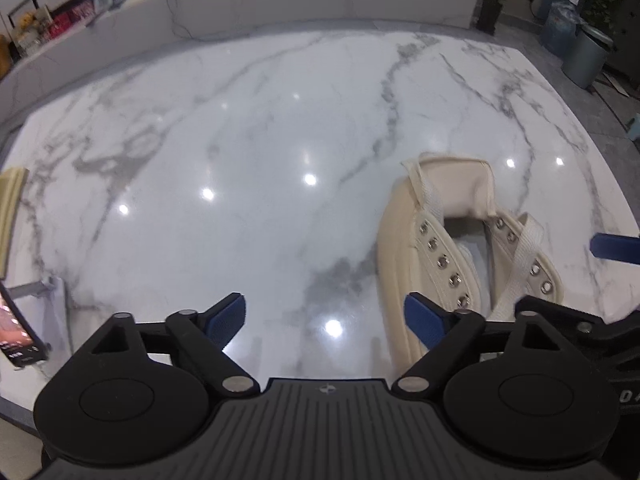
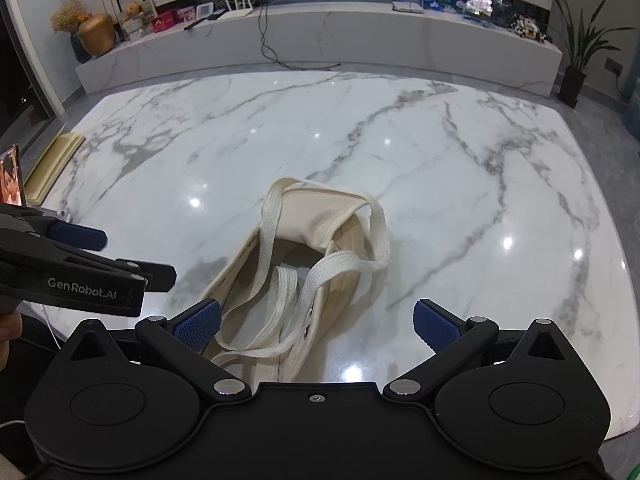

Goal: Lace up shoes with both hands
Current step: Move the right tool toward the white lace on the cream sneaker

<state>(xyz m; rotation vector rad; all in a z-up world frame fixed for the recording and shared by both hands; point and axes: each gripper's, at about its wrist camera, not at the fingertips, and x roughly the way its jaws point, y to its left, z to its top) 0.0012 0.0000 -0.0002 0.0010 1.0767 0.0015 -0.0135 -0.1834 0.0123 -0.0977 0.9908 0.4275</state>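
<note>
- The cream shoe [image 2: 304, 268] sits on the marble table [image 2: 460, 168], low in the middle of the right wrist picture and at the lower right of the left wrist picture. I think it is kept close so both claws can reach it.
- Its white lace [image 2: 280, 280] is loose. It loops over the tongue and trails down to the bottom of the right wrist picture. The metal holes [image 1: 442, 261] near the top look bare, so the shoe is not laced all the way.
- My left claw [image 1: 324, 320] is wide apart and holds nothing. It hangs over bare table, with its right blue pad just beside the shoe's side.
- My right claw [image 2: 316, 322] is wide apart too, and nothing is pinched in it. The lace lies between and under its pads, so I guess it is lined up to grab.
- The left claw pokes in from the left edge of the right wrist picture, near the shoe. The two could bump there.
- There is lots of open table above and to the right of the shoe. At the far left edge stand a phone [image 2: 10, 176] and a flat yellow thing [image 2: 54, 166], well away.
</note>
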